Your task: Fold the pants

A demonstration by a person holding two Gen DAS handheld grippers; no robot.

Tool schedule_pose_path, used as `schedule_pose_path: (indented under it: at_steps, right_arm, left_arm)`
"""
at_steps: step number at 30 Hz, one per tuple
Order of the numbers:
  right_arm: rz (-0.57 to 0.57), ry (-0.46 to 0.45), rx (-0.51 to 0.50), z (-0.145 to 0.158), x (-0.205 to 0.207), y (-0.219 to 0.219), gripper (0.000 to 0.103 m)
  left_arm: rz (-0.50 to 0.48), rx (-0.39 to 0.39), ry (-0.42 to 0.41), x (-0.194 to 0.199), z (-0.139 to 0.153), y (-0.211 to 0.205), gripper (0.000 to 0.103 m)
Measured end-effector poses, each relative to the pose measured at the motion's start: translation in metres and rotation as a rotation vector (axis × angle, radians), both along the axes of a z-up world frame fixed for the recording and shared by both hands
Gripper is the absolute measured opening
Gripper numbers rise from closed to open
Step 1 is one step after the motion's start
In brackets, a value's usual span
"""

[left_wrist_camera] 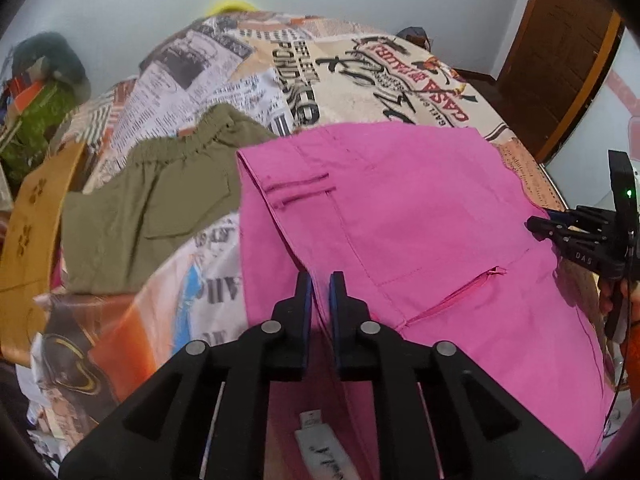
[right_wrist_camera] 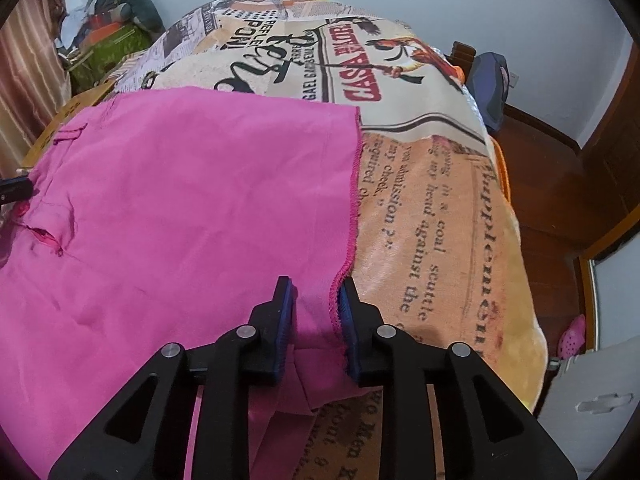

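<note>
Pink pants (left_wrist_camera: 400,208) lie spread across a printed blanket on a bed; they also fill the left of the right wrist view (right_wrist_camera: 180,200). My left gripper (left_wrist_camera: 319,280) is shut on the pink fabric near the waistband end, beside a zip pocket (left_wrist_camera: 452,296). My right gripper (right_wrist_camera: 316,286) is shut on the pants' stitched hem edge at the near corner. The right gripper also shows at the right edge of the left wrist view (left_wrist_camera: 532,225).
Olive green shorts (left_wrist_camera: 152,208) lie left of the pink pants. The printed blanket (right_wrist_camera: 432,200) covers the bed. A pile of clothes (left_wrist_camera: 36,112) sits at the far left. A wooden door (left_wrist_camera: 560,60) and wooden floor (right_wrist_camera: 552,184) are to the right.
</note>
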State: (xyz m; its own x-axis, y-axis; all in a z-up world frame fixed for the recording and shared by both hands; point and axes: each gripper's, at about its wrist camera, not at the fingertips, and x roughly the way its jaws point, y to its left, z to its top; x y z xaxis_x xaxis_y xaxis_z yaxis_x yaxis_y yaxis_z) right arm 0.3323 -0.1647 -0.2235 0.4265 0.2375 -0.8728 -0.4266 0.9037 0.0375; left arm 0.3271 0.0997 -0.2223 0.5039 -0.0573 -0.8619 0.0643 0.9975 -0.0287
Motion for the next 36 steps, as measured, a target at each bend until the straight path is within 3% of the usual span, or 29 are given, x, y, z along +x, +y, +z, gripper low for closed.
schedule_pose_path:
  at_steps: [7,11,14,22,27,35,36]
  right_arm:
    - [-0.017,-0.067,0.085,0.036,0.007,-0.006,0.029]
    - [-0.007,-0.137,0.081,0.056,0.019,0.0,0.042]
    - [-0.004,-0.177,0.071,0.062,0.033,0.006,0.043]
    - [0.031,-0.154,0.061,0.038,0.075,0.022,0.043]
    - [0.031,-0.104,0.05,0.013,0.102,0.027,0.043]
    - [0.048,-0.046,0.106,-0.012,0.126,0.03,0.043]
    - [0.053,-0.043,0.114,-0.013,0.126,0.031,0.043]
  left_arm:
    - [0.012,0.015,-0.049,0.01,0.023,0.012,0.024]
    - [0.02,0.014,-0.075,0.023,0.03,0.021,0.027]
    - [0.034,0.024,-0.083,0.038,0.028,0.029,0.034]
    - [0.03,-0.005,-0.023,0.076,-0.003,0.043,0.034]
    - [0.04,-0.051,0.011,0.097,-0.023,0.054,0.042]
    - [0.021,-0.163,0.043,0.113,-0.043,0.06,0.041]
    - [0.017,-0.165,0.045,0.114,-0.044,0.06,0.036]
